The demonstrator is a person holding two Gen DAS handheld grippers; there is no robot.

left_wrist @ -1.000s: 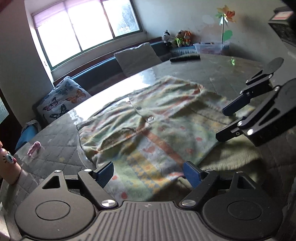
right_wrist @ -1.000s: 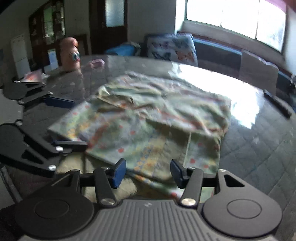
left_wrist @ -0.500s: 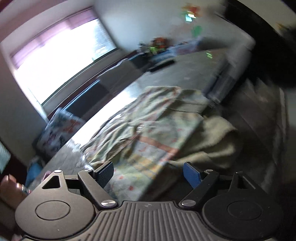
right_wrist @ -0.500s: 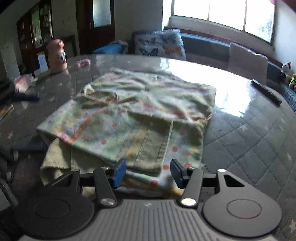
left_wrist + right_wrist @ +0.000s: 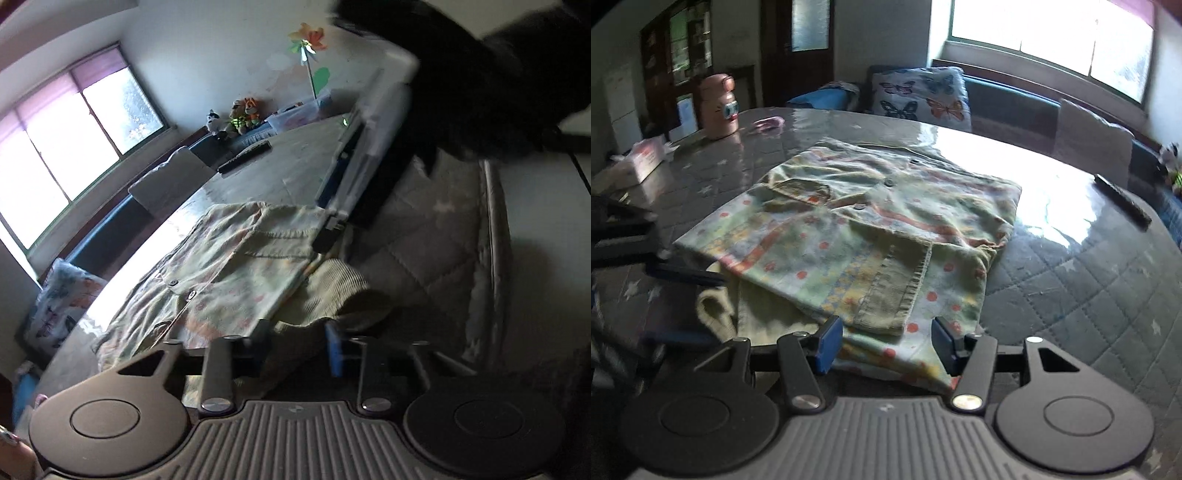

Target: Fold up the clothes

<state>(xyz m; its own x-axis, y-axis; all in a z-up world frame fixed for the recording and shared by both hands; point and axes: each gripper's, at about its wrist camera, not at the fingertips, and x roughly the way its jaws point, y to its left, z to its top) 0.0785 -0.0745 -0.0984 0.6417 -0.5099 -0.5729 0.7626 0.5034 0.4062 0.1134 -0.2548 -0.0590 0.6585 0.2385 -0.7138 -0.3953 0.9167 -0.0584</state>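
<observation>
Two hand-held grippers frame a folded patterned shirt (image 5: pixel 871 229) lying on a glossy quilted table cover (image 5: pixel 1082 280). The right gripper (image 5: pixel 886 343) hovers at the shirt's near edge with its blue-padded fingers (image 5: pixel 829 343) spread wide, nothing between them; the folded hem and a green cuff lie just ahead of and between the two pads. Ahead of this gripper the shirt runs away toward the window, button placket showing, with a plain pale-green ribbed layer (image 5: pixel 757 314) poking out from beneath it to the front left. Farther ahead and left stands a pink cartoon-faced bottle (image 5: pixel 718 107), and a butterfly-print cushion (image 5: pixel 919 96) sits on the bench beyond the table. A dark remote control (image 5: pixel 1123 201) lies well off to the right.

The left gripper (image 5: pixel 299 347) sits at the shirt's corner, its view tilted and blurred; its fingers stand apart with the ribbed layer's edge bunched directly ahead of them, though whether cloth lies between them cannot be told. Ahead and right of it, the other gripper reaches onto the shirt's far edge beneath a dark sleeve (image 5: pixel 480 74).
</observation>
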